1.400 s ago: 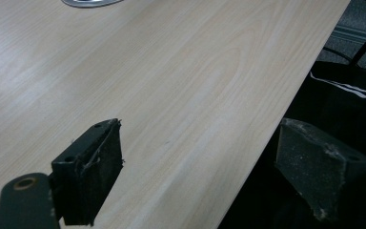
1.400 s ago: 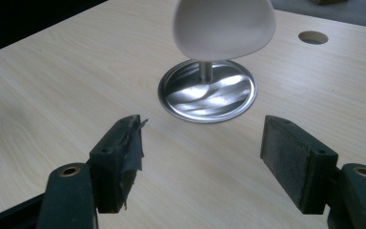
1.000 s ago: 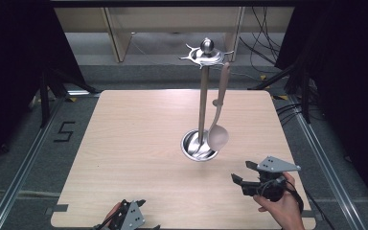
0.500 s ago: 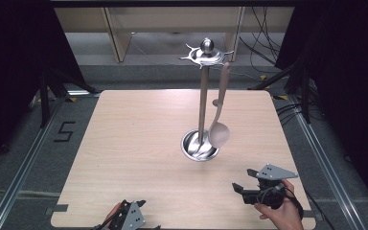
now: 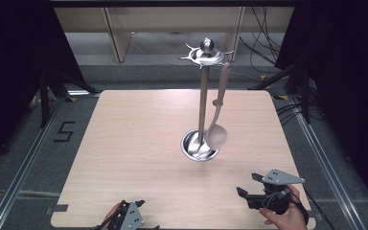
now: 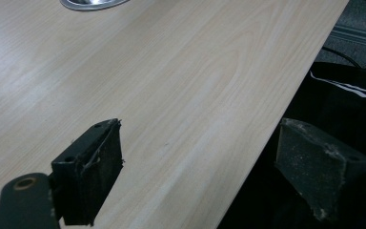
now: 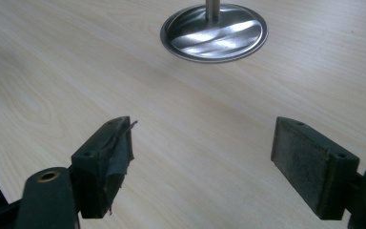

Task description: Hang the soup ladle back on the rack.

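Near the middle of the pale wooden bench [image 5: 139,143] stands a steel utensil stand [image 5: 202,96]: a round, shiny dish-shaped base [image 5: 199,147], an upright pole, and a crown of hooks with a ball knob at the top. From a hook on its right side hangs a ladle [image 5: 217,120], its handle running down beside the pole and its bowl hovering just over the right rim of the base.

Both tools sit at the near edge of the bench, well apart from the stand and from each other. The right tool [image 5: 245,185] is held in a hand [image 5: 282,218] at the near right corner, its grey three-cornered plate on top and its jaws pointing left and slightly away. In the right gripper view its two black pads stand wide apart with bare wood between them, and the stand's base lies ahead at the top of the frame.

The left tool [image 5: 141,202] shows at the near edge, left of centre. In the left gripper view its jaws [image 6: 200,176] are likewise spread wide and empty, one pad over the bench, the other past its edge over dark fabric; a sliver of the base shows at the top.
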`<state>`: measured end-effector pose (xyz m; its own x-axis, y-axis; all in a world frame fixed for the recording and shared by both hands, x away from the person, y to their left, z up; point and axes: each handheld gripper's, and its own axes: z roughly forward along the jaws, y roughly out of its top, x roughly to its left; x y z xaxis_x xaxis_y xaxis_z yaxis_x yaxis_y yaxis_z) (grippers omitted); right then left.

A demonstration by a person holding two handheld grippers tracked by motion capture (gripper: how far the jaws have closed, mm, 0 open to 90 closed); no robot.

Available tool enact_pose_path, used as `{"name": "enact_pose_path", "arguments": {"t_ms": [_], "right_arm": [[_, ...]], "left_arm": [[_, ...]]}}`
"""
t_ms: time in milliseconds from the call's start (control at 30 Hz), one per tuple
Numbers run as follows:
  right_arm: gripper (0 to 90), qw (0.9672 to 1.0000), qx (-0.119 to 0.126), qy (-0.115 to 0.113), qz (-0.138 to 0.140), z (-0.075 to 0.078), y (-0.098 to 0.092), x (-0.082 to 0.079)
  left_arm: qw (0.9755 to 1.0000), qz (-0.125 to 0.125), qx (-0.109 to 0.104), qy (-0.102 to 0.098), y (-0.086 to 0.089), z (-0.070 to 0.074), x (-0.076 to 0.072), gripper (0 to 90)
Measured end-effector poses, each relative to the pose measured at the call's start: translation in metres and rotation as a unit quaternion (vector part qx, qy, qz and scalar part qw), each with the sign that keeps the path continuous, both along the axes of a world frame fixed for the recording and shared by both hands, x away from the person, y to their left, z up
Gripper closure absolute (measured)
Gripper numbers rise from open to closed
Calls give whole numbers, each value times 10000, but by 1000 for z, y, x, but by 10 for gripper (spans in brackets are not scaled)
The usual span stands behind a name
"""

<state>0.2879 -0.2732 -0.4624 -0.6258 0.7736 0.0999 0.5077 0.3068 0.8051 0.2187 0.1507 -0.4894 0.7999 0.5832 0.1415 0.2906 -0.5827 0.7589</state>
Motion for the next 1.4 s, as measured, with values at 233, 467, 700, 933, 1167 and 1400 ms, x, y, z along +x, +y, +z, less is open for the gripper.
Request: {"name": "enact_pose_path", "arguments": {"t_ms": [233, 467, 700, 933, 1167, 1400], "right_arm": [[163, 10000, 94, 2, -31, -4, -2, -7], [164, 9999, 71, -67, 89, -8, -5, -9], [164, 9999, -13, -52, 103, -11, -7, -12], [166, 10000, -38, -17, 31, -14, -9, -19], [165, 9999, -129, -30, 95, -18, -13, -23], [164, 9994, -205, 242, 101, -23, -9, -33]], "left_arm": [[9998, 6, 200, -56, 3, -1, 3, 150], [9997, -11, 220, -62, 3, -1, 2, 150], [9998, -21, 212, -22, 2, -1, 1, 150], [9998, -26, 213, -43, 1, -2, 0, 150], [9997, -31, 226, -37, 1, -2, 0, 150], [9997, -39, 233, -30, 0, -3, -1, 151]]}}
